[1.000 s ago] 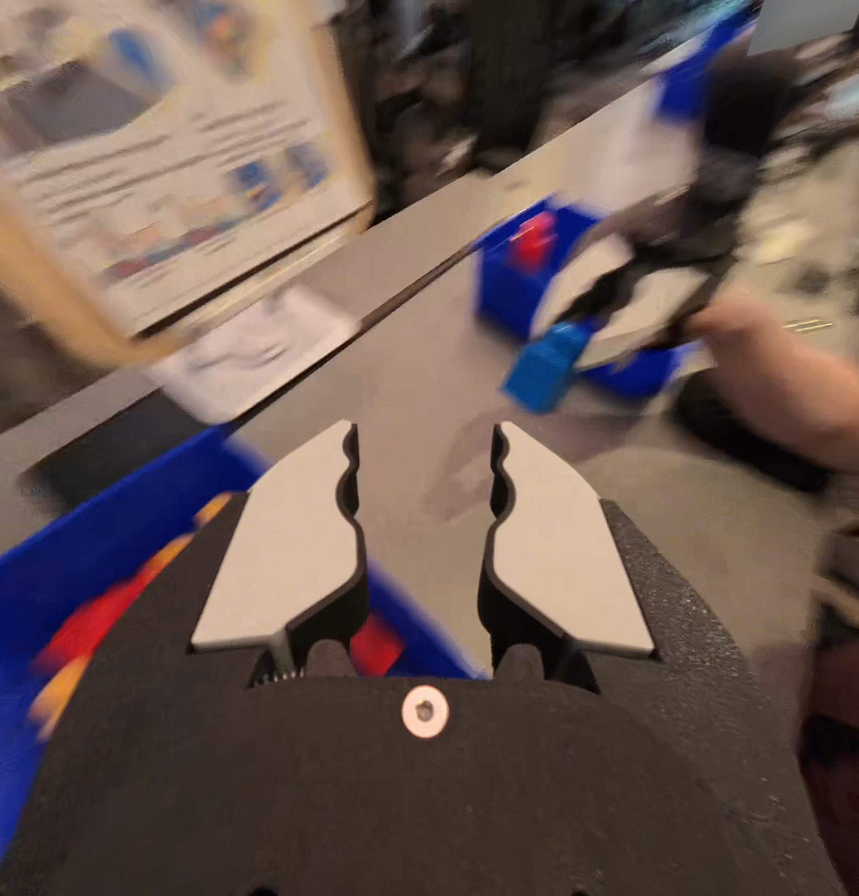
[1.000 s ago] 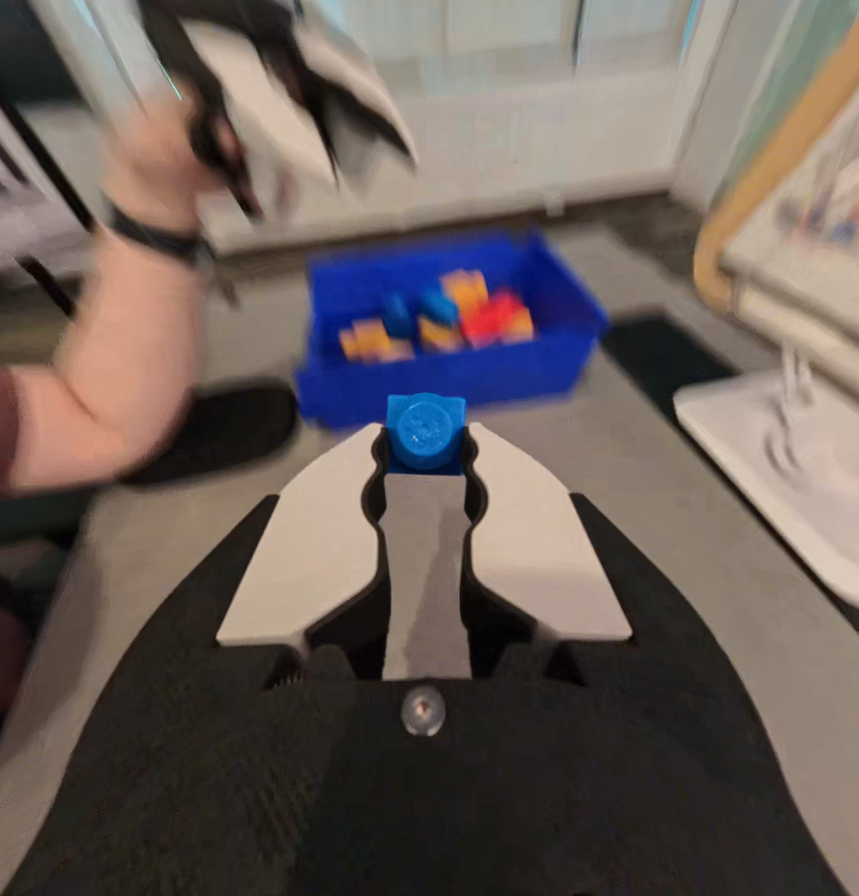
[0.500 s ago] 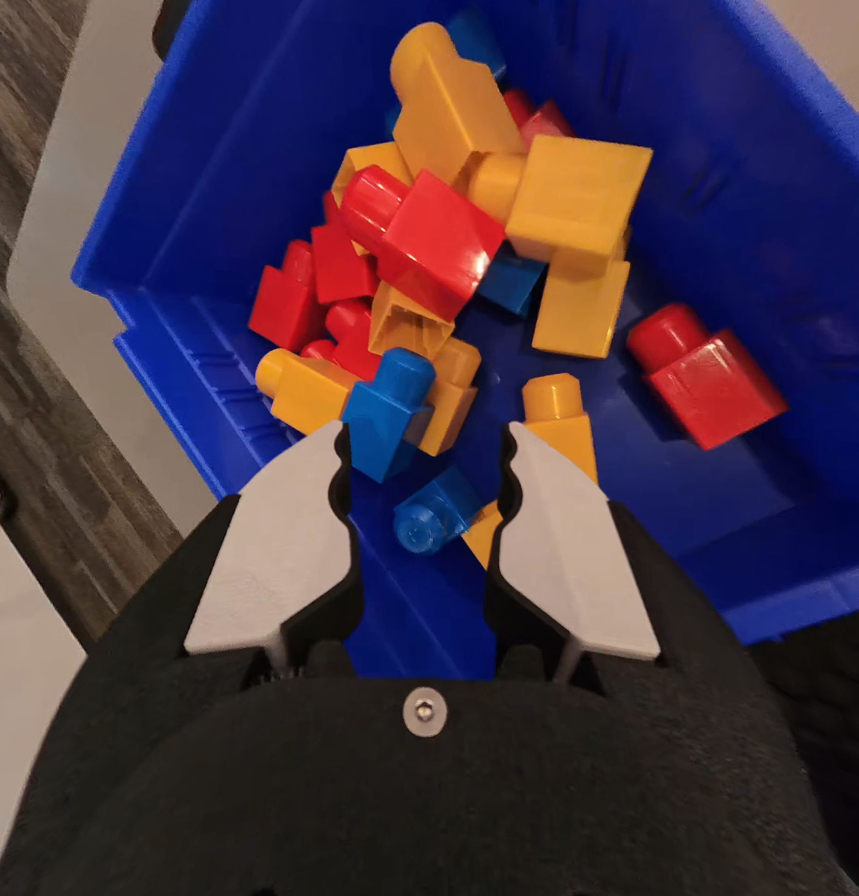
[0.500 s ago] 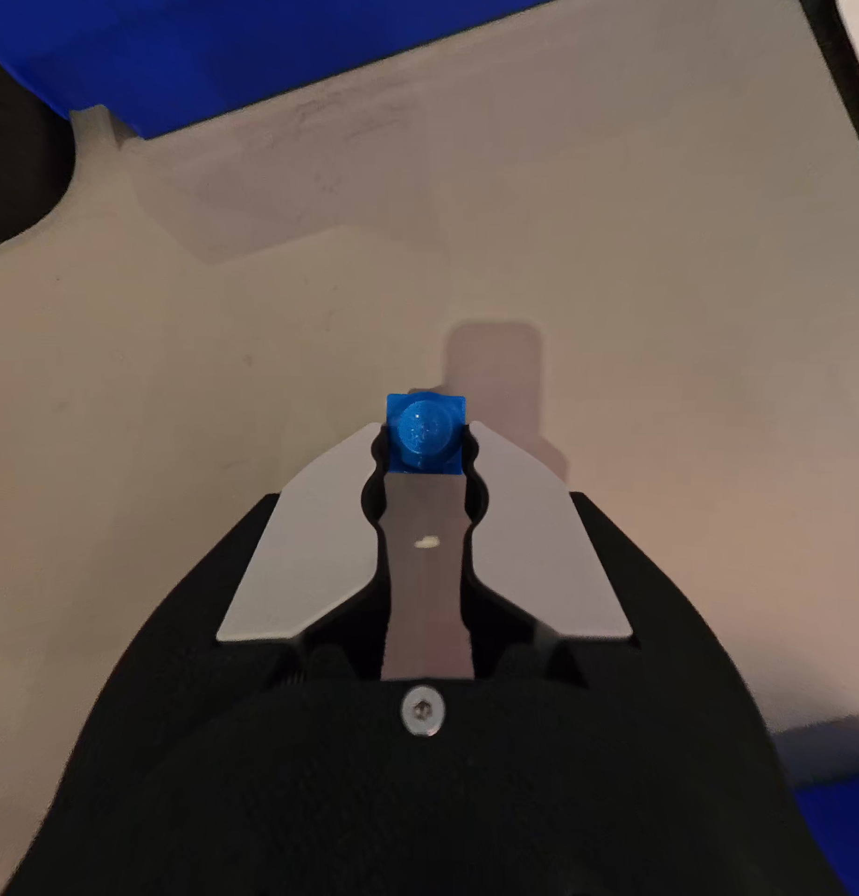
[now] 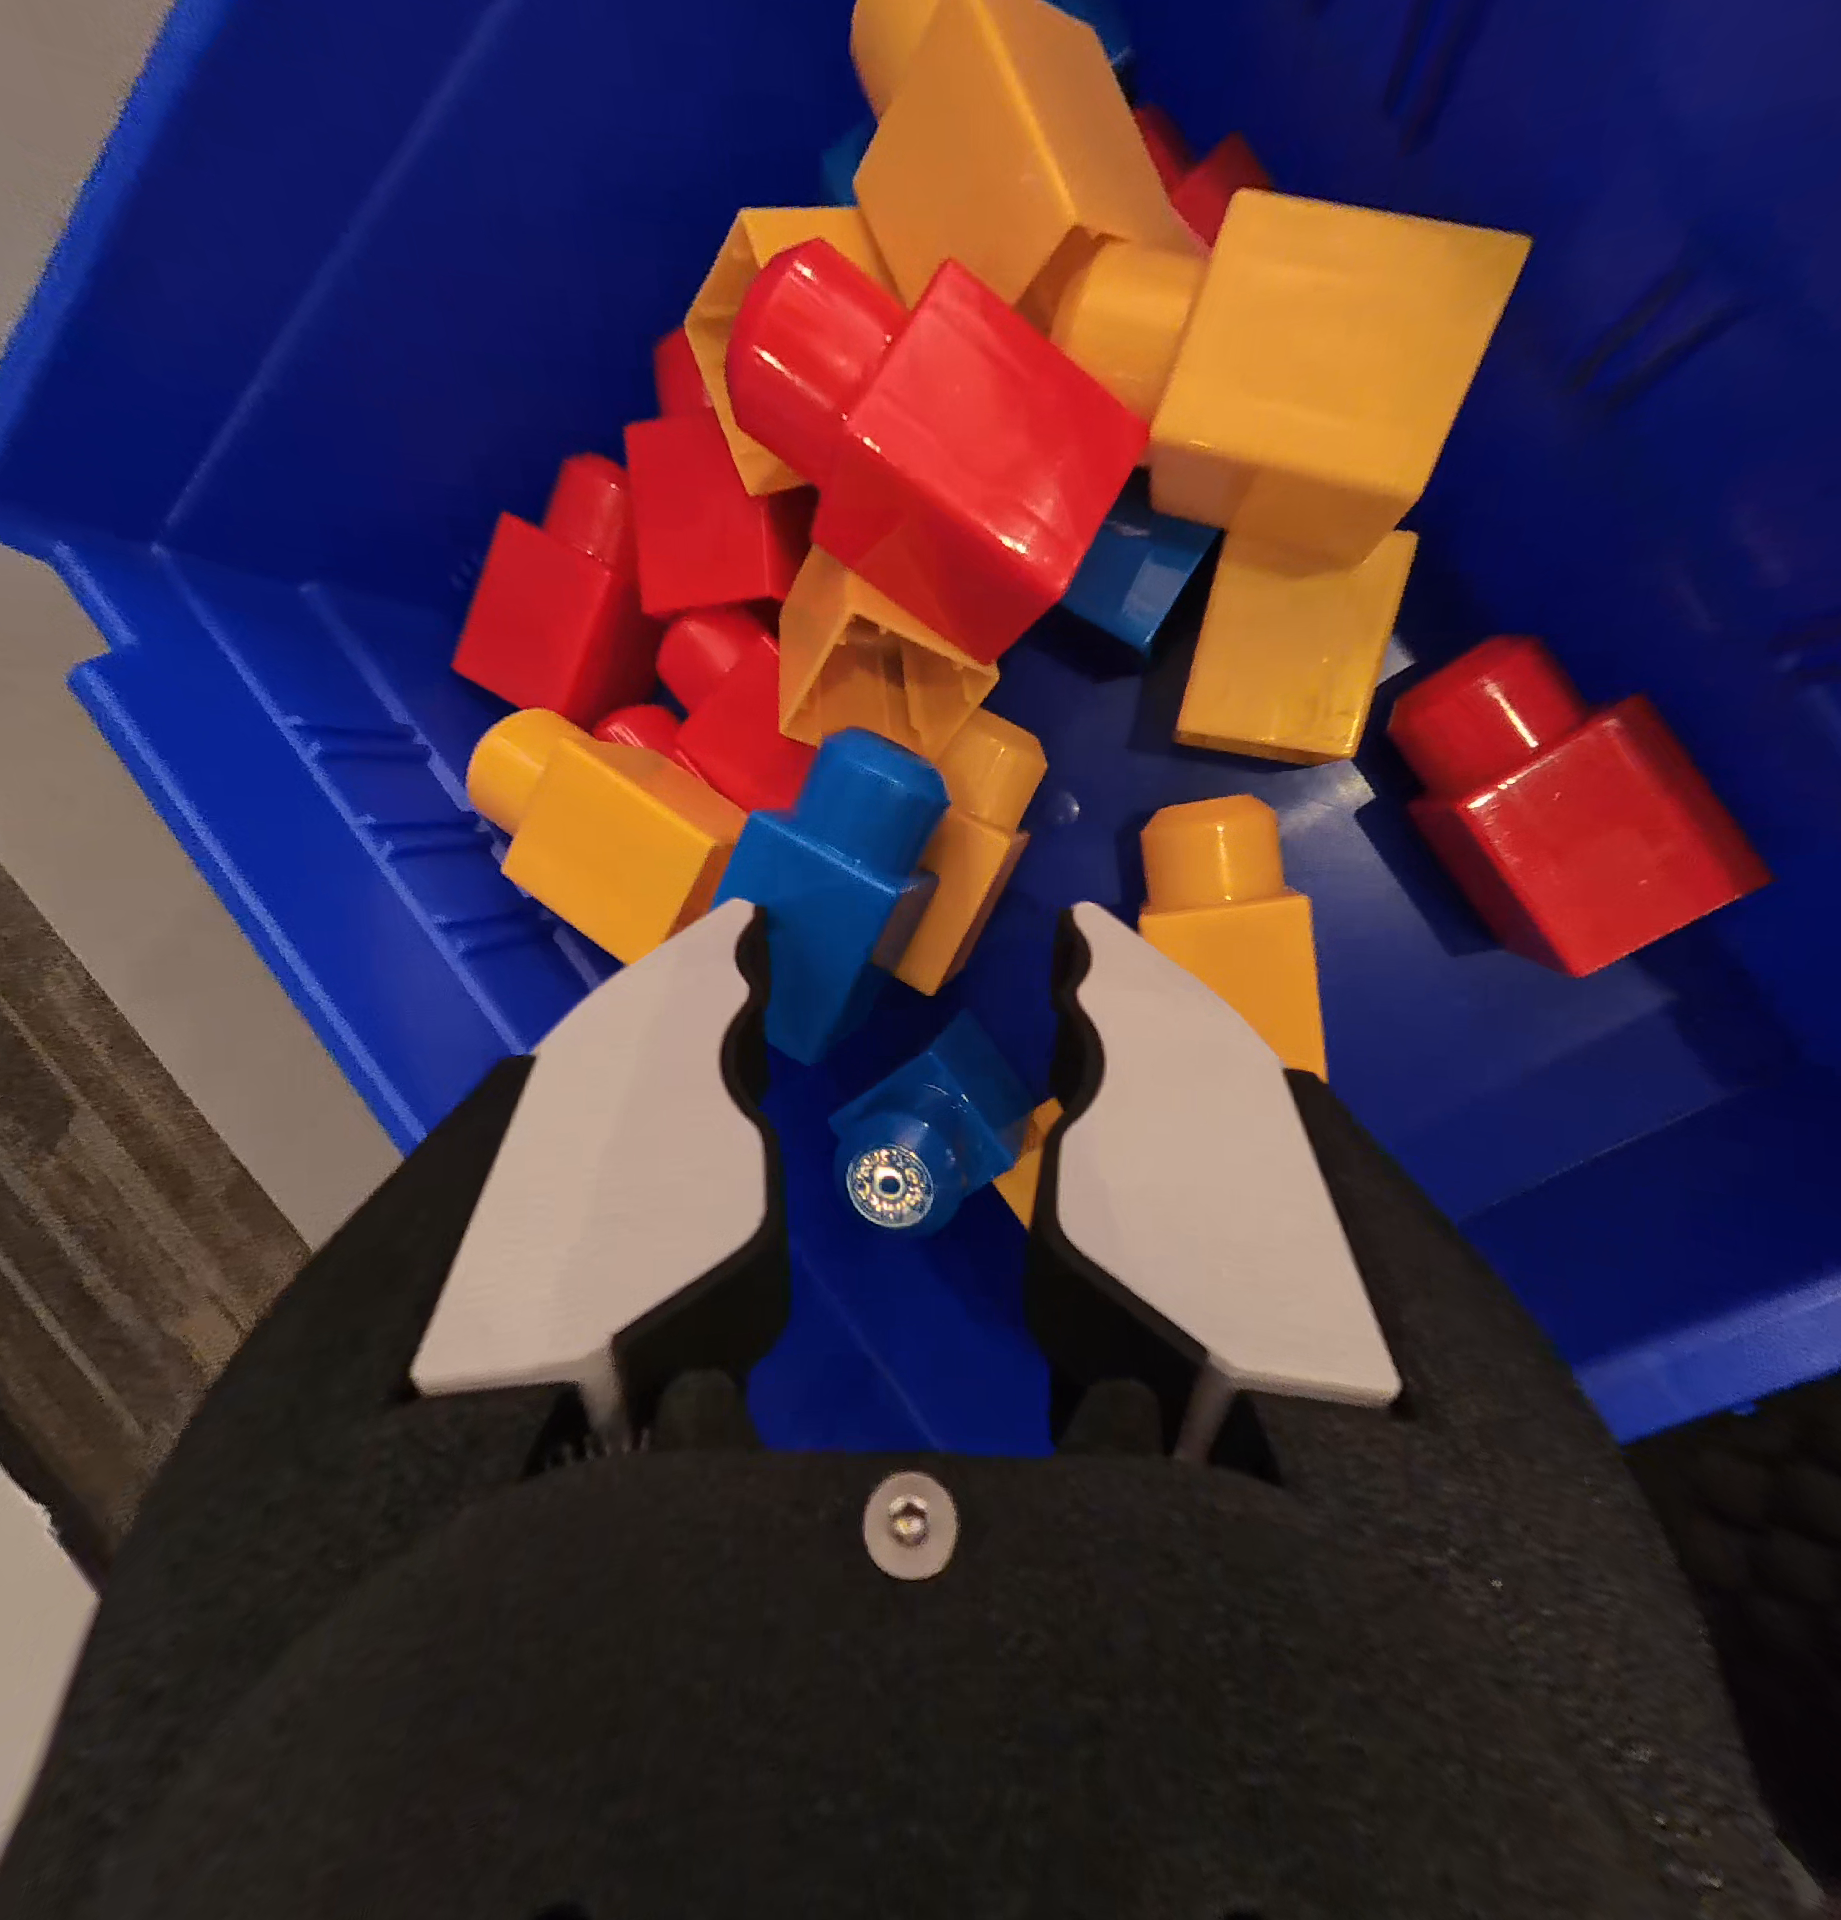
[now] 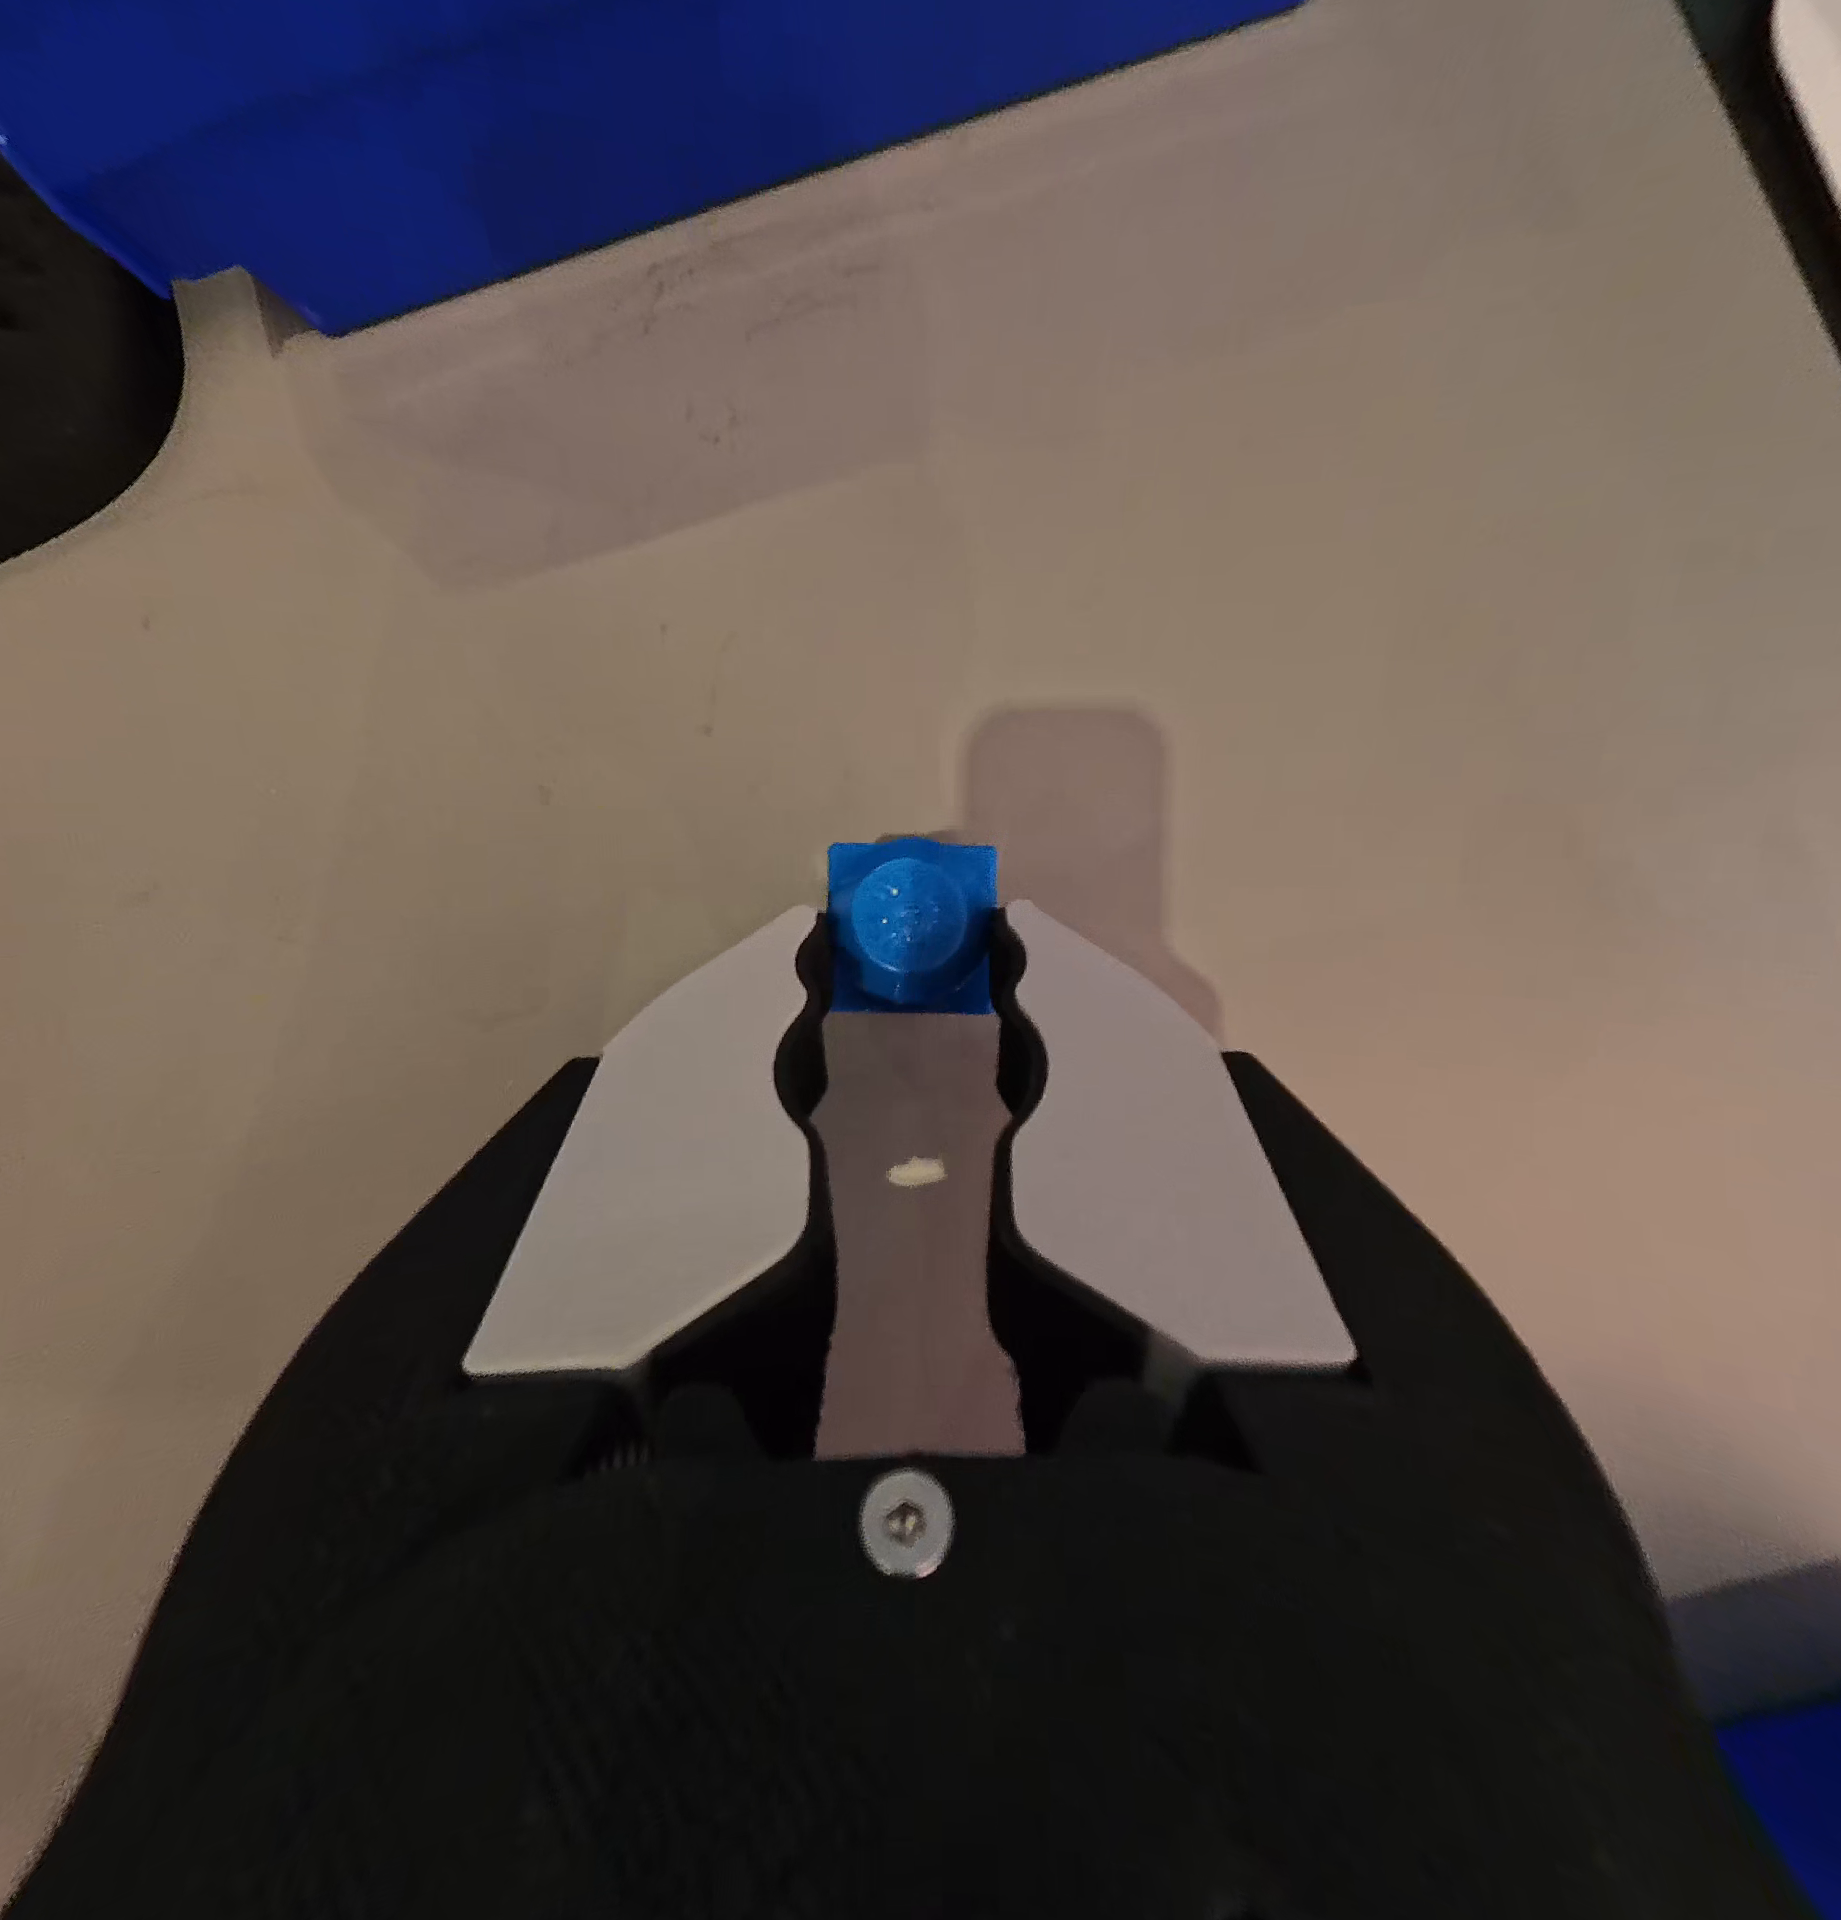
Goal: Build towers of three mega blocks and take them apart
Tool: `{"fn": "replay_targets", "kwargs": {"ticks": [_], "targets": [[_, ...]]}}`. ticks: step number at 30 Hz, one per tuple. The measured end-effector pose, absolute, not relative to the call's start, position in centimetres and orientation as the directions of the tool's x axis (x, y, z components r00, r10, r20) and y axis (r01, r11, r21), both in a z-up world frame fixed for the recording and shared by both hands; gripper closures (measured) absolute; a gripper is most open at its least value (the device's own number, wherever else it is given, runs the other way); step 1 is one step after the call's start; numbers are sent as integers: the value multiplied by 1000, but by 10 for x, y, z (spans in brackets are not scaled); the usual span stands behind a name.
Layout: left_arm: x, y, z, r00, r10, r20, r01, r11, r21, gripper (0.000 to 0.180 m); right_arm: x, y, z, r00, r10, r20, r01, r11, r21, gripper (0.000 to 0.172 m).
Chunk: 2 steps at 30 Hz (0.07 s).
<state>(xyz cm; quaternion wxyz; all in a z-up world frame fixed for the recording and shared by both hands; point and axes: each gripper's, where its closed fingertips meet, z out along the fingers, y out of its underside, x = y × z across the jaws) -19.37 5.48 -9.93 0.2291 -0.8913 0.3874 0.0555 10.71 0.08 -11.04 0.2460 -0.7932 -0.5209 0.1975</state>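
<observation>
In the left wrist view my left gripper (image 5: 908, 925) is open and holds nothing, low over a blue bin (image 5: 303, 343) full of red, yellow and blue mega blocks. A blue block (image 5: 833, 894) lies by its left fingertip, and a smaller blue block (image 5: 931, 1138) lies stud-up between the fingers, untouched. A yellow block (image 5: 1233, 914) stands just right of the right finger. In the right wrist view my right gripper (image 6: 911, 920) is shut on a blue block (image 6: 911, 930), stud towards the camera, just above the beige table (image 6: 376, 831).
A red block (image 5: 1570, 821) lies apart at the bin's right. In the right wrist view a blue bin's wall (image 6: 480, 135) runs along the top, a dark mat (image 6: 54, 395) sits at the left, and another blue corner (image 6: 1809, 1808) shows at the bottom right. The tips of one gripper are about 30 centimetres away from the tips of the other.
My left gripper swung from the table down over the bin and has come closer to the blocks, still open. My right gripper tilted down to the table and lowered, keeping its blue block.
</observation>
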Motion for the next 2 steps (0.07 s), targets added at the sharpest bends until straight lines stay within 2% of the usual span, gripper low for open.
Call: {"fn": "replay_targets", "kwargs": {"ticks": [1,2], "targets": [[-194,52,-99,693,-667,-274,-718,-600,-354,131,107,2,-109,379,924,-49,728,-330,-601,142],[-194,50,-99,688,-672,-273,-723,-601,-342,133,107,2,-108,377,925,-45,726,-326,-606,142]]}}
